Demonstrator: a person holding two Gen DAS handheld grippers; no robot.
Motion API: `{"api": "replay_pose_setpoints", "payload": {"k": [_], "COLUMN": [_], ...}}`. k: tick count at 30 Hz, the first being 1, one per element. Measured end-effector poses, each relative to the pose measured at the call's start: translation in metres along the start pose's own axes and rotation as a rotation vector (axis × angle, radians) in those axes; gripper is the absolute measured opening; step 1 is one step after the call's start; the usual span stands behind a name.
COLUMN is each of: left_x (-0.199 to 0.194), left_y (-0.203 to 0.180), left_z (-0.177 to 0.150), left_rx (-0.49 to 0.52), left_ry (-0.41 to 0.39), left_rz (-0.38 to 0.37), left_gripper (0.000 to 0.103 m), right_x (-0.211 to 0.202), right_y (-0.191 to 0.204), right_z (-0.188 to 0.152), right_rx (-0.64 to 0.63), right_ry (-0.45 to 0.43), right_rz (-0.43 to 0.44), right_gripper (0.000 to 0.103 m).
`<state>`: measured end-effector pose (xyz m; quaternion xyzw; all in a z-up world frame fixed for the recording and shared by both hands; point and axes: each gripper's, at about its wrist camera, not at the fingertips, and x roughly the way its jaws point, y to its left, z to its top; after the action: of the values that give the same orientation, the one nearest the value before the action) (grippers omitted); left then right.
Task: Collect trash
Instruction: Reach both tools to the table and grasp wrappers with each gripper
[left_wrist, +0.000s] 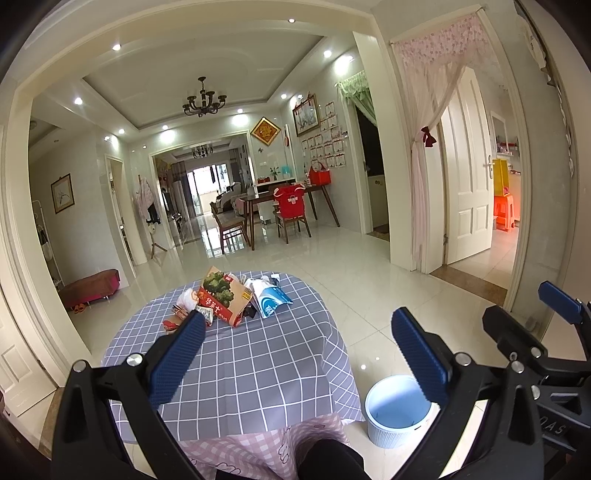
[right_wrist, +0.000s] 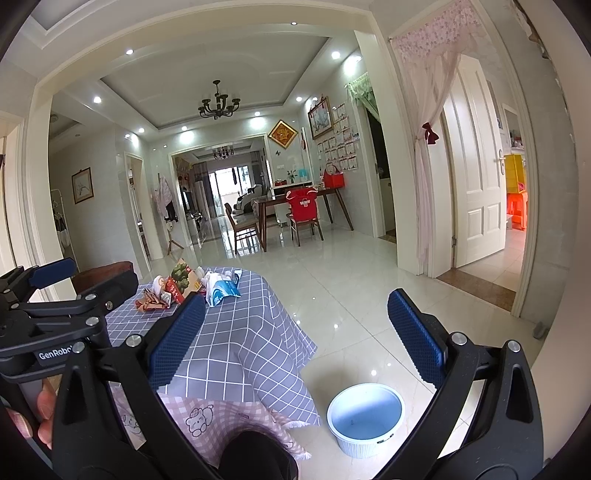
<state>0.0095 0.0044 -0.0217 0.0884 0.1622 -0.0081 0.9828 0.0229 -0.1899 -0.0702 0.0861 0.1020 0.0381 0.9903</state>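
Observation:
Trash lies in a heap at the far end of a table with a grey checked cloth (left_wrist: 236, 362): an orange carton with a broccoli picture (left_wrist: 221, 297), a white-and-blue pouch (left_wrist: 271, 299), and small crumpled wrappers (left_wrist: 184, 308). In the right wrist view the same carton (right_wrist: 181, 280), pouch (right_wrist: 221, 288) and wrappers (right_wrist: 153, 301) show. A pale blue bin (left_wrist: 399, 410) (right_wrist: 365, 419) stands on the floor right of the table, nothing visible inside. My left gripper (left_wrist: 299, 354) is open above the near table edge, holding nothing. My right gripper (right_wrist: 295, 339) is open over the floor beside the table, holding nothing.
A pink checked cloth (left_wrist: 258, 446) covers a lap at the near edge. Glossy tiled floor (left_wrist: 369, 277) spreads beyond the table. A dining table with chairs (left_wrist: 291, 206) stands farther back. A white door (left_wrist: 469, 170) stands ajar on the right. A low red bench (left_wrist: 90, 286) sits left.

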Motion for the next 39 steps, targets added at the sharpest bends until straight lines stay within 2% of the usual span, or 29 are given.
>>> {"api": "replay_pose_setpoints", "payload": {"k": [5,10,17,24,33,39], "left_x": [0.015,0.047,0.099,0.149,0.202,0.237], "left_y": [0.005,0.01,0.025,0.092,0.199,0.24], "left_z": [-0.003,-0.004,-0.016,-0.032,-0.048,-0.055], "left_rx": [-0.007,-0.019,-0.038,-0.154,-0.31,-0.386], "left_ry": [0.031,0.079,0.192,0.294,0.346,0.38], "left_rz": [0.019,0.015,0.025,0.056,0.133,0.135], "left_gripper": [0.099,0.099,0.099,0.099,0.099,0.099], "right_x": [0.013,0.04,0.094,0.153,0.237,0.288], "right_y": [0.006,0.011,0.022,0.041,0.08,0.113], "right_z": [0.001,0.0,-0.017,-0.029,-0.036,-0.037], "right_rx": [-0.017,-0.006,-0.013,-0.036,-0.074,-0.086], "right_ry": [0.018,0.072,0.192,0.286,0.377,0.425], "right_rz": [-0.01,0.037,0.05,0.072,0.12,0.181], "right_gripper": [0.097,0.097,0.097,0.097,0.097,0.097]}}
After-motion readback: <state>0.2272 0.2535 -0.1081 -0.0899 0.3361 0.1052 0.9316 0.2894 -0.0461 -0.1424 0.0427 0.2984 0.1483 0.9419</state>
